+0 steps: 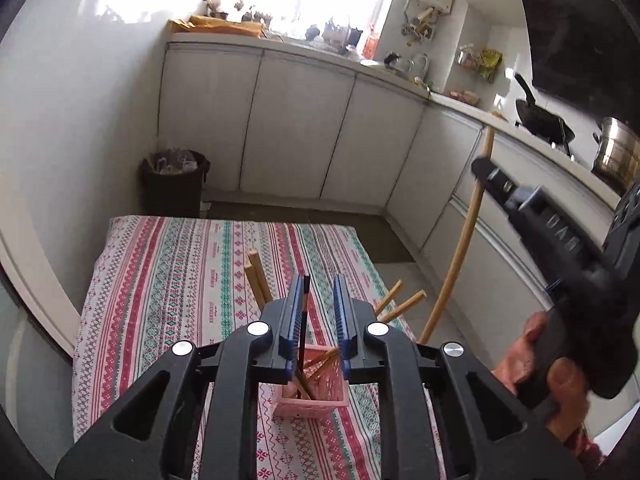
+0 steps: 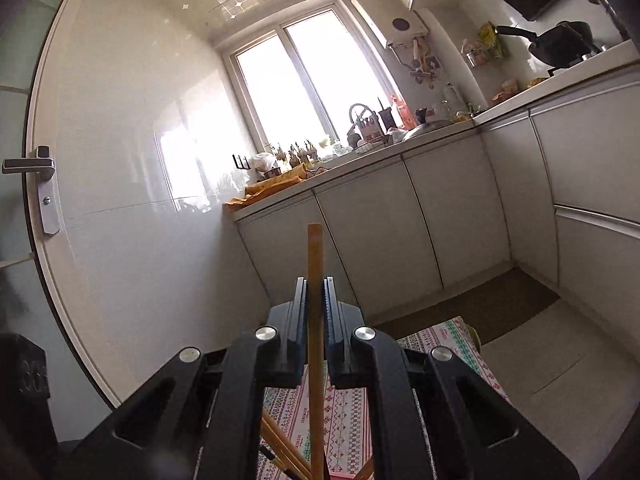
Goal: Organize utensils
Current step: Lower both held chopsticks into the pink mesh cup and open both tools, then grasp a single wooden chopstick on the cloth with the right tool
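Note:
A pink slotted basket (image 1: 308,394) stands on the table's striped cloth (image 1: 160,280) with several wooden chopsticks (image 1: 256,280) fanning out of it. My left gripper (image 1: 320,286) hovers right above it, open. A dark chopstick (image 1: 305,312) rises from the basket along the left pad, and the right pad stands clear of it. My right gripper (image 1: 482,170), carried by a hand (image 1: 556,364), is up at the right, shut on a long bamboo chopstick (image 1: 460,240). In the right wrist view that chopstick (image 2: 315,248) stands upright between the shut pads of the right gripper (image 2: 315,286), above the chopsticks in the basket (image 2: 280,452).
A dark waste bin (image 1: 172,184) stands against the wall beyond the table. White cabinets (image 1: 296,128) run along the back and right, with a wok (image 1: 540,120) and a steel pot (image 1: 616,152) on the counter. A door with a handle (image 2: 28,168) is at the left.

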`<state>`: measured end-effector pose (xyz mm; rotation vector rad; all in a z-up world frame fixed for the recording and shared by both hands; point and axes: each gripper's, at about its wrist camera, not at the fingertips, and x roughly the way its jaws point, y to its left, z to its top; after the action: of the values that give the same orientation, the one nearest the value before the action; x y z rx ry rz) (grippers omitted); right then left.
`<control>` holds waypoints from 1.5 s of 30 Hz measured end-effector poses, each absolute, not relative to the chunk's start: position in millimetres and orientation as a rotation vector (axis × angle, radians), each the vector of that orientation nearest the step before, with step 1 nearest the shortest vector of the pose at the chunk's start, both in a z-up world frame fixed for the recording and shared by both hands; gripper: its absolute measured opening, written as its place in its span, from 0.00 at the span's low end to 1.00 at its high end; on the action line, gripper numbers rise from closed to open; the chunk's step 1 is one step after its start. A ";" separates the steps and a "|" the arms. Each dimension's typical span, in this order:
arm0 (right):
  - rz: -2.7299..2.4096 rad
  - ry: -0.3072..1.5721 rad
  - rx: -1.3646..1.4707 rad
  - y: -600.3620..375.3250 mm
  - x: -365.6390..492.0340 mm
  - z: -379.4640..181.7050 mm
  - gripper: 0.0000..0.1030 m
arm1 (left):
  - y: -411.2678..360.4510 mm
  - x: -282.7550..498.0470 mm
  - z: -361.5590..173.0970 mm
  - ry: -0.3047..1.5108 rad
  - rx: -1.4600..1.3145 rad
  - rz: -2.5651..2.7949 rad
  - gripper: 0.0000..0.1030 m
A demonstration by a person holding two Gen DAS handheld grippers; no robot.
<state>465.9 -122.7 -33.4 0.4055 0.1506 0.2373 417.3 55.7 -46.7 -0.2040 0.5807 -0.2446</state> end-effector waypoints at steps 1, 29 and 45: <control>0.233 0.144 0.405 -120.4 467.0 -34.0 0.08 | 62.1 414.0 -37.1 0.555 -0.230 -0.233 0.25; 0.039 0.052 0.176 -99.8 425.4 -36.1 0.81 | 137.5 383.1 -6.9 0.503 -0.438 -0.171 0.35; -0.027 0.469 0.363 -188.5 423.2 -54.9 0.83 | 141.5 360.3 11.2 0.460 -0.430 -0.176 0.45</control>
<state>423.2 -188.5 -54.9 0.3627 0.4685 -0.0274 360.3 141.5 11.2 -0.4303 0.4598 -0.1760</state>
